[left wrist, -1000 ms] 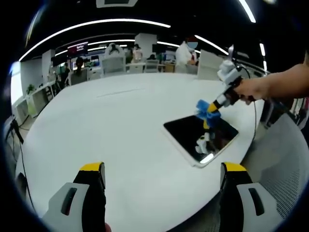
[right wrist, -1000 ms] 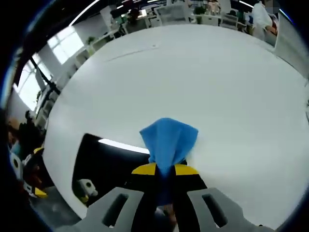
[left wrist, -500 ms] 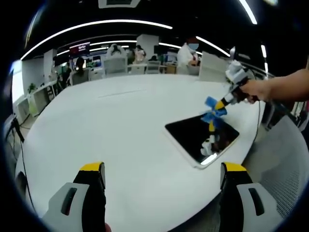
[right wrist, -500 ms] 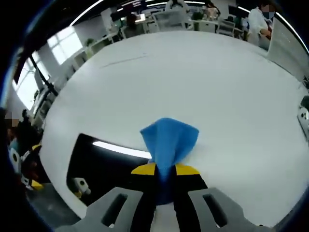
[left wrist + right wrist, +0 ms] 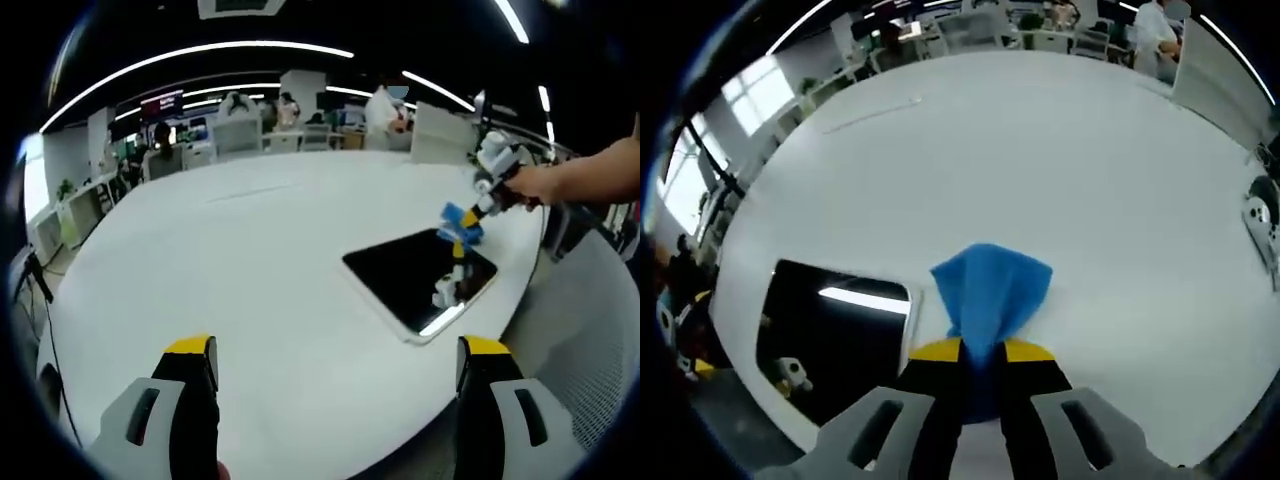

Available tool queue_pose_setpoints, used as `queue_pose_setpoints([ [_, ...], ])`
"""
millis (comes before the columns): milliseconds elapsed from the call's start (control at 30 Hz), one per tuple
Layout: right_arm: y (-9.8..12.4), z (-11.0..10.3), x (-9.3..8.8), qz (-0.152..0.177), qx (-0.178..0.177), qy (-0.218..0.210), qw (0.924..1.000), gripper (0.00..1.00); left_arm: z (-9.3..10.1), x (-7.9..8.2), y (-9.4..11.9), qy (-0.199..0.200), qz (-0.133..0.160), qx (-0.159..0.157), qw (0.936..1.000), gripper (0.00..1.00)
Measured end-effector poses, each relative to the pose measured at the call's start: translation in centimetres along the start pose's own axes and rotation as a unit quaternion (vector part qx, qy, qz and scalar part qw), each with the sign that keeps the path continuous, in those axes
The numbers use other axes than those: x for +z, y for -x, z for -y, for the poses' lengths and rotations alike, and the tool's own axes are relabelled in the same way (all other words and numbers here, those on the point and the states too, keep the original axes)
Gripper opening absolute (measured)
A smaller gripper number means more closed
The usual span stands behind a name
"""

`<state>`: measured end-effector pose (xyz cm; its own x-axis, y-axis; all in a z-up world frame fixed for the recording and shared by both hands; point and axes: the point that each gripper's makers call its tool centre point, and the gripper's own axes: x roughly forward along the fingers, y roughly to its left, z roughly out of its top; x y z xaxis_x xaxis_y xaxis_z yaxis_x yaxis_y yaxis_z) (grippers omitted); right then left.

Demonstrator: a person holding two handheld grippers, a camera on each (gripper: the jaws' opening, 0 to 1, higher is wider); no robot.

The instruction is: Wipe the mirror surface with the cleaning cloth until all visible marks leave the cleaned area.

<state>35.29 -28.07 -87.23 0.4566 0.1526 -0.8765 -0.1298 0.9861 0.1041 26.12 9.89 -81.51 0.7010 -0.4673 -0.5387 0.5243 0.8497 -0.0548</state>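
Right gripper (image 5: 478,205) drifted off mirror (image 5: 420,277); clamps cloth (image 5: 988,292).

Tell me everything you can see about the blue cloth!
The blue cloth is soft-looking, plain bright blue fabric, bunched into a crumpled fan shape. Its lower end is pinched between the yellow-tipped jaws of the right gripper, and the loose part spreads out above them. In the left gripper view the cloth is at the far edge of the dark mirror on the white table; contact with the glass cannot be told.
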Motion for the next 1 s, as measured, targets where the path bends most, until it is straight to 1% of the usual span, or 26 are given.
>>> queue_pose_setpoints([
  [67, -0.2, -0.1, -0.5, -0.004, 0.008, -0.003, 1.0000, 0.10, -0.2, -0.2, 0.1, -0.004, -0.006, 0.003, 1.0000, 0.99],
  [100, -0.2, 0.0, -0.2, 0.009, 0.014, 0.000, 0.9999, 0.11, -0.3, -0.4, 0.2, -0.013, -0.010, 0.007, 0.9998, 0.99],
  [133, 0.0, -0.2, 0.0, 0.013, 0.017, 0.007, 0.9997, 0.14, -0.4, -0.6, 0.2, -0.013, -0.012, 0.010, 0.9998, 0.99],
  [200, 0.5, -0.4, 1.2, 0.046, 0.029, 0.033, 0.9979, 0.21, -1.1, -0.8, 0.6, -0.011, -0.012, 0.023, 0.9996, 0.99],
  [233, 1.3, -0.6, 1.7, 0.064, 0.034, 0.052, 0.9960, 0.27, -1.6, -0.7, 0.8, -0.009, -0.012, 0.031, 0.9994, 0.99],
  [267, 1.5, -0.6, 2.0, 0.072, 0.041, 0.063, 0.9946, 0.31, -1.7, -0.7, 0.9, -0.009, -0.011, 0.033, 0.9994, 0.99],
  [300, 2.0, -0.8, 2.3, 0.082, 0.053, 0.071, 0.9926, 0.35, -1.8, -0.8, 1.0, -0.010, -0.013, 0.037, 0.9992, 0.99],
  [333, 2.4, -0.7, 2.5, 0.093, 0.057, 0.071, 0.9915, 0.39, -1.8, -0.7, 1.0, -0.011, -0.013, 0.036, 0.9992, 0.99],
  [367, 2.8, -0.6, 2.6, 0.102, 0.061, 0.072, 0.9903, 0.40, -1.8, -0.7, 0.9, -0.013, -0.013, 0.034, 0.9992, 0.99],
  [433, 3.8, 0.0, 1.8, 0.103, 0.065, 0.069, 0.9902, 0.40, -1.8, -0.8, 0.9, -0.015, -0.020, 0.037, 0.9990, 0.99],
  [500, 4.7, 0.5, 1.1, 0.114, 0.070, 0.082, 0.9876, 0.40, -1.8, -0.7, 0.9, -0.015, -0.016, 0.036, 0.9991, 0.99],
  [533, 5.2, 0.8, 0.7, 0.129, 0.068, 0.095, 0.9847, 0.41, -1.6, -0.4, 1.0, -0.009, -0.007, 0.033, 0.9994, 0.99],
  [567, 5.7, 1.1, 0.3, 0.136, 0.066, 0.105, 0.9829, 0.40, -1.6, -0.3, 1.0, -0.006, -0.006, 0.033, 0.9994, 0.99],
  [600, 6.4, 1.0, -0.6, 0.146, 0.075, 0.129, 0.9780, 0.38, -1.5, -0.4, 1.0, 0.000, -0.006, 0.030, 0.9995, 0.99],
  [633, 6.9, 0.7, -1.1, 0.154, 0.088, 0.132, 0.9753, 0.36, -1.3, -0.4, 0.9, 0.006, -0.004, 0.025, 0.9997, 0.99],
  [667, 7.3, 0.8, -1.8, 0.150, 0.089, 0.117, 0.9776, 0.35, -0.8, -0.4, 0.9, 0.007, -0.004, 0.014, 0.9999, 0.99],
  [700, 7.8, 0.9, -2.6, 0.148, 0.088, 0.099, 0.9800, 0.36, -0.4, -0.6, 0.8, -0.004, -0.012, 0.005, 0.9999, 0.99],
  [733, 8.1, 0.6, -3.0, 0.152, 0.094, 0.100, 0.9788, 0.40, -0.1, -0.8, 0.9, -0.014, -0.017, 0.001, 0.9998, 0.99],
  [767, 8.4, -0.1, -3.2, 0.161, 0.110, 0.105, 0.9752, 0.46, 0.0, -0.8, 0.9, -0.009, -0.015, 0.000, 0.9998, 0.99],
  [800, 8.7, -0.8, -3.3, 0.175, 0.129, 0.112, 0.9696, 0.55, -0.1, -0.8, 0.9, -0.007, -0.015, 0.000, 0.9999, 0.99],
  [833, 9.1, -1.4, -3.6, 0.184, 0.141, 0.115, 0.9659, 0.62, -0.3, -1.0, 0.9, -0.005, -0.019, 0.007, 0.9998, 0.99],
  [867, 9.4, -1.9, -3.8, 0.191, 0.152, 0.120, 0.9624, 0.69, -0.5, -1.4, 1.0, -0.008, -0.029, 0.012, 0.9995, 0.99],
  [900, 9.7, -2.4, -3.8, 0.202, 0.160, 0.130, 0.9573, 0.77, -0.7, -1.7, 1.0, -0.015, -0.042, 0.020, 0.9988, 0.99],
  [933, 10.1, -2.7, -3.8, 0.222, 0.157, 0.160, 0.9489, 0.84, -0.5, -1.4, 1.0, -0.021, -0.035, 0.017, 0.9990, 0.99],
  [967, 10.4, -2.8, -3.6, 0.243, 0.146, 0.189, 0.9401, 0.90, -0.4, -1.3, 1.1, -0.021, -0.030, 0.015, 0.9992, 0.99],
  [1000, 10.7, -2.9, -3.6, 0.260, 0.137, 0.224, 0.9294, 0.97, -0.3, -1.2, 1.1, -0.018, -0.027, 0.010, 0.9994, 0.99],
])
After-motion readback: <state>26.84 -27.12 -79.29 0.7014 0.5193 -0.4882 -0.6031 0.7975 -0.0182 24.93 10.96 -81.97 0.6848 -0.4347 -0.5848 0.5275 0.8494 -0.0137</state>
